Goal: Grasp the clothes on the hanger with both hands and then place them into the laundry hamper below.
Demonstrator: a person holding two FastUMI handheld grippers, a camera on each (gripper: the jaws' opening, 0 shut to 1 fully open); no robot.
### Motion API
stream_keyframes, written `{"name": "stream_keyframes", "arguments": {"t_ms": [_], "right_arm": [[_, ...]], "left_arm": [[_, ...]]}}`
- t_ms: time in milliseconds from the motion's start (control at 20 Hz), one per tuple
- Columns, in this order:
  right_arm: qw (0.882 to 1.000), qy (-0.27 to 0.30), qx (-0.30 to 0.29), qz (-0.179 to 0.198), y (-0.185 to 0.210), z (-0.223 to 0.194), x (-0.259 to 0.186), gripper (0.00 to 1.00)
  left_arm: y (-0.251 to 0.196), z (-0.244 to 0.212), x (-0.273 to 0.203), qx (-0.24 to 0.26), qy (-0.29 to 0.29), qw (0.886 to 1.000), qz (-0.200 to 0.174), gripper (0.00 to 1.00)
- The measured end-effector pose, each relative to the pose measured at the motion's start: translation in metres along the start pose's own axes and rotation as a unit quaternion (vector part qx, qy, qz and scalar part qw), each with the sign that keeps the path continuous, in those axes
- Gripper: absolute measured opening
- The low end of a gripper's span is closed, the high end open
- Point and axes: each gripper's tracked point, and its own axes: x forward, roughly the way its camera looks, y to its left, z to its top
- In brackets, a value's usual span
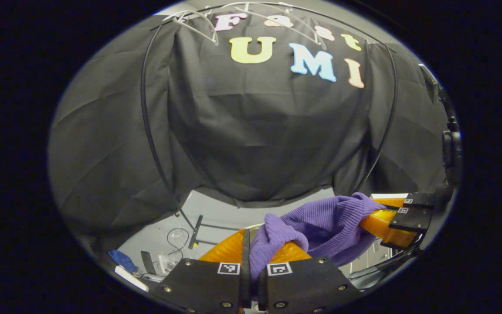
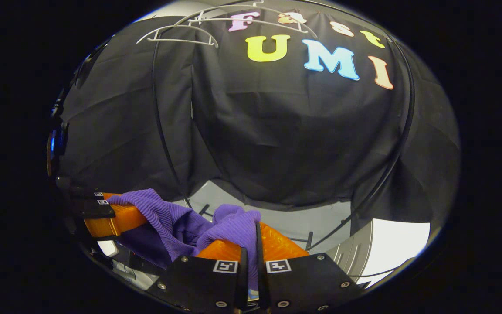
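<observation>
My left fingers [image 1: 273, 253]: orange, pressed together on a fold of the purple garment [image 1: 320, 226]; the knit bunches over their tips and drapes down the right finger's side.
My left gripper [image 1: 251, 244]: at the bottom of the left gripper view, pointing forward and slightly up toward the black cloth wall [image 1: 251, 131].
Garment, left gripper view: a ribbed purple knit stretched between my two grippers, its long axis running from my fingertips up and to the right, sagging in the middle.
My right gripper [image 1: 384, 222]: at the right edge of the left gripper view, its orange fingers closed on the garment's other end.
Right gripper view, left side: my left gripper [image 2: 120, 216] with the garment [image 2: 168, 222] draped over its orange fingers.
My right fingers [image 2: 233, 248]: squeezed together on a purple bunch that rides over the left finger and into the gap.
Garment, right gripper view: long axis runs from upper left down to my fingertips.
Hangers [image 1: 198, 24]: white, bare, high on the black rack frame [image 1: 146, 109].
Floor [image 1: 225, 213]: pale, below the cloth's hem.
</observation>
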Motion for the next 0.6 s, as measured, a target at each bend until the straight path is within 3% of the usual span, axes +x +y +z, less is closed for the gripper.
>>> {"name": "stream_keyframes", "arguments": {"t_ms": [100,350,500,550,600], "right_arm": [[0.999,0.031,-0.008,-0.002,-0.001,-0.022,0.007,0.10],[0.996,0.087,-0.012,-0.005,0.002,-0.064,0.006,0.13],[0.995,0.100,-0.016,-0.007,0.004,-0.076,0.000,0.52],[0.995,0.095,-0.018,-0.010,0.003,-0.073,-0.003,0.63],[0.996,0.088,-0.023,-0.019,0.001,-0.068,-0.005,0.85]], "left_arm": [[0.006,-0.026,0.011,0.009,0.026,1.000,0.009,0.09],[-0.001,-0.069,0.016,0.000,0.074,0.997,0.014,0.12],[0.005,-0.068,0.012,-0.007,0.080,0.997,0.023,0.70],[0.010,-0.064,0.014,-0.008,0.070,0.997,0.024,0.79],[0.013,-0.060,0.014,-0.007,0.062,0.998,0.025,0.87]]}}
